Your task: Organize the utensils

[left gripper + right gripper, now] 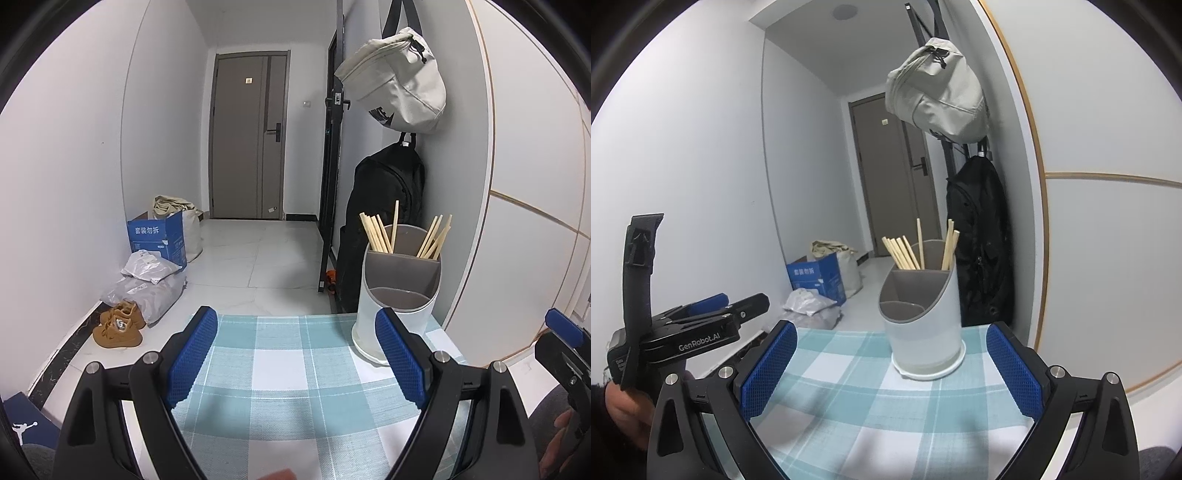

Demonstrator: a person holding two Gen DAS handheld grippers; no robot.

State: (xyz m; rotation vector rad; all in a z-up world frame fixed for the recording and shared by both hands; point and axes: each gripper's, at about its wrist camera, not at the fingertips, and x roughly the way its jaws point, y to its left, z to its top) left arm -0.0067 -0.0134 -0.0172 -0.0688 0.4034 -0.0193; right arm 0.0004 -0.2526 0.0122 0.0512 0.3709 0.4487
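A white utensil holder (397, 295) (923, 317) with a grey divided insert stands at the far right of the checked tablecloth (280, 369) (868, 398). Several wooden chopsticks (380, 232) (905, 253) stand in its rear compartment; the front compartment looks bare. My left gripper (295, 362) hovers open over the cloth with nothing between its blue pads (192, 358), the holder just beyond its right finger. My right gripper (892, 369) is also open and holds nothing, facing the holder. The left gripper's body (698, 328) shows at the left in the right wrist view.
Beyond the table's far edge lies a tiled hallway with a blue box (157, 236), plastic bags (147, 284) and brown shoes (118, 328) on the left. A black backpack (384, 221) and a pale bag (399, 81) hang on the right wall. A door (247, 136) closes the far end.
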